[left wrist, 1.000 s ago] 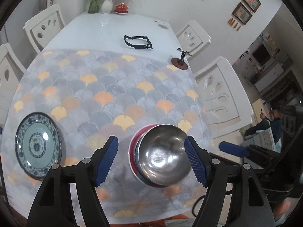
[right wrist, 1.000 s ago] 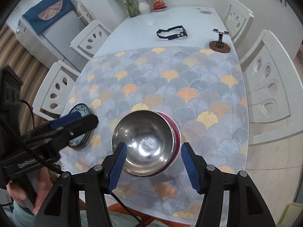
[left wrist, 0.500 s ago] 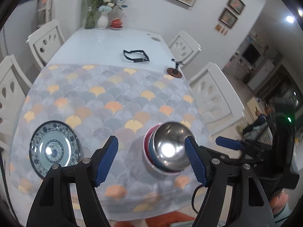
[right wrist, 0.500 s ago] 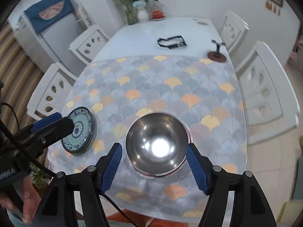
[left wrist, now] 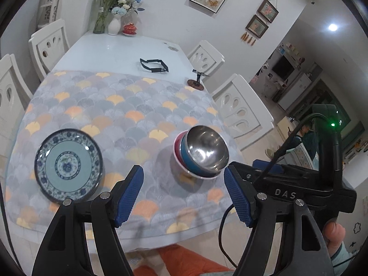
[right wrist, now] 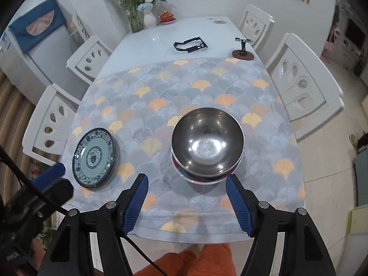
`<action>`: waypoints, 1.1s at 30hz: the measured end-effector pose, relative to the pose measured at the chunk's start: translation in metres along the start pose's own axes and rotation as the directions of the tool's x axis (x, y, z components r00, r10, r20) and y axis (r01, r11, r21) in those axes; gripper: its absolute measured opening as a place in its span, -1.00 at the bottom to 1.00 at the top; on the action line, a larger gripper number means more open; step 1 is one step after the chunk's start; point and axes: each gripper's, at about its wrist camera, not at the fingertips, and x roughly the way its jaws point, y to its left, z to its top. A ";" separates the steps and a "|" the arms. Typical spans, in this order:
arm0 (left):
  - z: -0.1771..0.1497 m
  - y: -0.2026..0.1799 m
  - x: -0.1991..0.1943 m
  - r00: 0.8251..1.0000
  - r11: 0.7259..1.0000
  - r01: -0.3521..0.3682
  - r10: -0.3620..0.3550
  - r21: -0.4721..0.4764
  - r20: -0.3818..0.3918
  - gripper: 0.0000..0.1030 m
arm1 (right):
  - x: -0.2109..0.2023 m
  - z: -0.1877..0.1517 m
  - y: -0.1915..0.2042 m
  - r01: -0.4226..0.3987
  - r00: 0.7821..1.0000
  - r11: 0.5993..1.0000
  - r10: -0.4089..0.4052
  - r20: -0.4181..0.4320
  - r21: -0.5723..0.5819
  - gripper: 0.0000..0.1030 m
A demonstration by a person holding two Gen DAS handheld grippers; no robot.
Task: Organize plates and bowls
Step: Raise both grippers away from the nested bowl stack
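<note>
A steel bowl (left wrist: 204, 148) (right wrist: 207, 141) sits nested on a blue bowl and a pink one, a stack standing on the patterned cloth (left wrist: 128, 105) at the near right of the table. A blue-and-white patterned plate (left wrist: 68, 165) (right wrist: 93, 157) lies on the cloth to the left of the stack. My left gripper (left wrist: 184, 195) hangs open above the table's near edge, between plate and stack, with nothing between its fingers. My right gripper (right wrist: 187, 204) is open too, empty, just in front of the bowl stack and apart from it.
White chairs (left wrist: 239, 108) stand along both sides of the table. A black strap (right wrist: 191, 44), a small stand on a round brown base (right wrist: 242, 53), vases of flowers (right wrist: 147, 18) and a red lidded dish lie on the bare far half. Orange fabric (right wrist: 202, 261) shows below the near edge.
Both grippers have drawn back and up from the bowl stack, which now looks smaller and farther. The right gripper's jaws have widened and left the steel bowl resting on the stack.
</note>
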 end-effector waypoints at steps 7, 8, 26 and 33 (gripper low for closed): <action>-0.011 0.006 -0.018 0.999 0.998 -0.047 0.047 0.036 0.006 0.38 | -0.005 -0.018 0.012 0.010 1.000 0.999 -0.010 0.005 0.033 0.34; -0.013 0.008 -0.020 0.998 0.997 -0.059 0.059 0.041 0.007 0.38 | -0.005 -0.020 0.012 0.013 1.000 0.999 -0.013 0.002 0.042 0.34; -0.030 0.005 -0.019 0.984 0.982 -0.165 0.170 0.088 -0.048 0.38 | -0.024 -0.047 0.013 0.027 0.999 0.995 -0.031 0.037 0.100 0.38; -0.031 0.001 -0.020 0.983 0.982 -0.167 0.173 0.088 -0.058 0.38 | -0.024 -0.051 0.011 0.028 0.999 0.995 -0.032 0.034 0.100 0.38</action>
